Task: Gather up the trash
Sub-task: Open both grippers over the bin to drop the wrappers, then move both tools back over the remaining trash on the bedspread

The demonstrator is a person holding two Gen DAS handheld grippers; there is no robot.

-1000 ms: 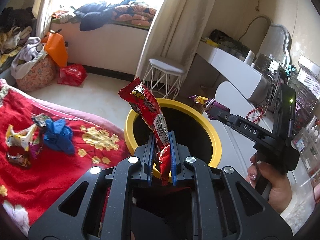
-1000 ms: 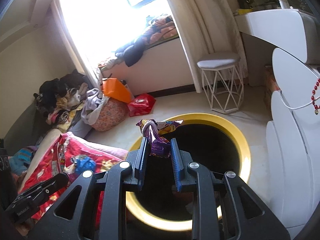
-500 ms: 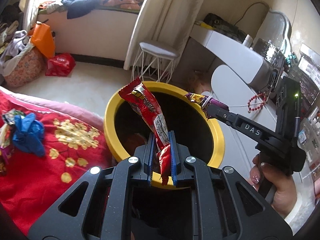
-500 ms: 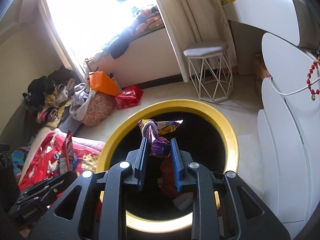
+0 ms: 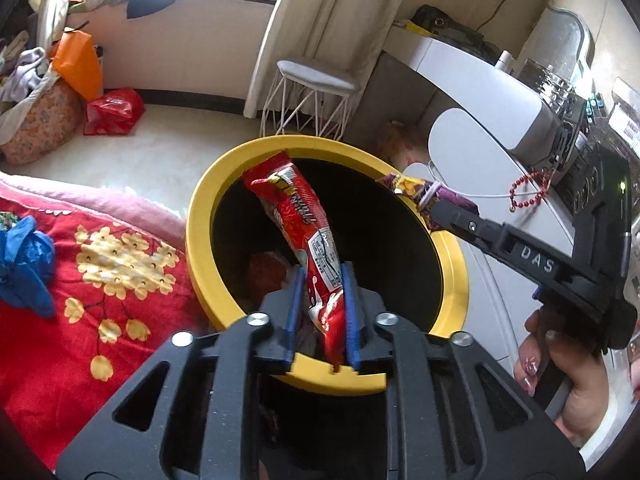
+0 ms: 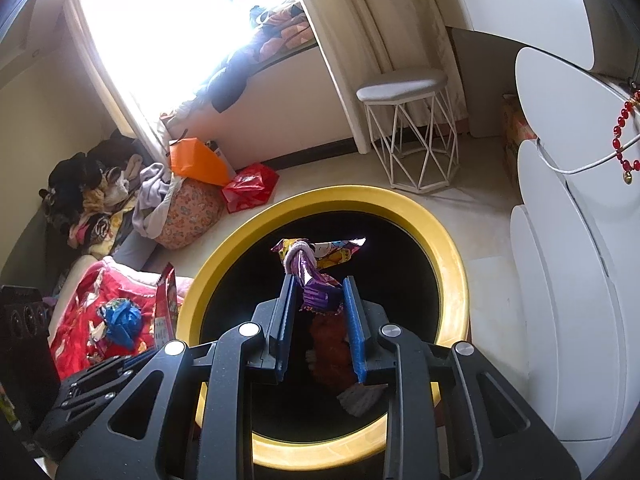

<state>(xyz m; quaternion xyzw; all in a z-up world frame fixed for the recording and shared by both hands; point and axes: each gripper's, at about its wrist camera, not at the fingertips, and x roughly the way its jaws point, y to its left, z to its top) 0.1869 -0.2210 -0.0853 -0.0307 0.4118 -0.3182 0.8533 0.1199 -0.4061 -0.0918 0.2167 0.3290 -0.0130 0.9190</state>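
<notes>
My left gripper (image 5: 320,276) is shut on a long red snack wrapper (image 5: 296,220) and holds it over the mouth of the yellow-rimmed black bin (image 5: 200,216). My right gripper (image 6: 318,284) is shut on a purple and yellow wrapper (image 6: 316,256), also above the bin (image 6: 452,264). The right gripper shows in the left wrist view (image 5: 436,208) at the bin's right rim. Red and pale trash lies at the bin's bottom (image 6: 332,340). A crumpled blue wrapper (image 5: 24,264) lies on the red bedspread (image 5: 100,320).
A white wire stool (image 6: 404,128) stands behind the bin by the curtain. White rounded furniture (image 6: 568,280) with a red bead string (image 6: 620,128) is to the right. An orange bag (image 6: 196,160), a red bag (image 6: 250,186) and a clothes pile (image 6: 100,192) lie by the window wall.
Both grippers have moved forward and lower over the bin, so its opening fills more of each view. Both wrappers stay gripped. The bedspread trash has slid out to the left.
</notes>
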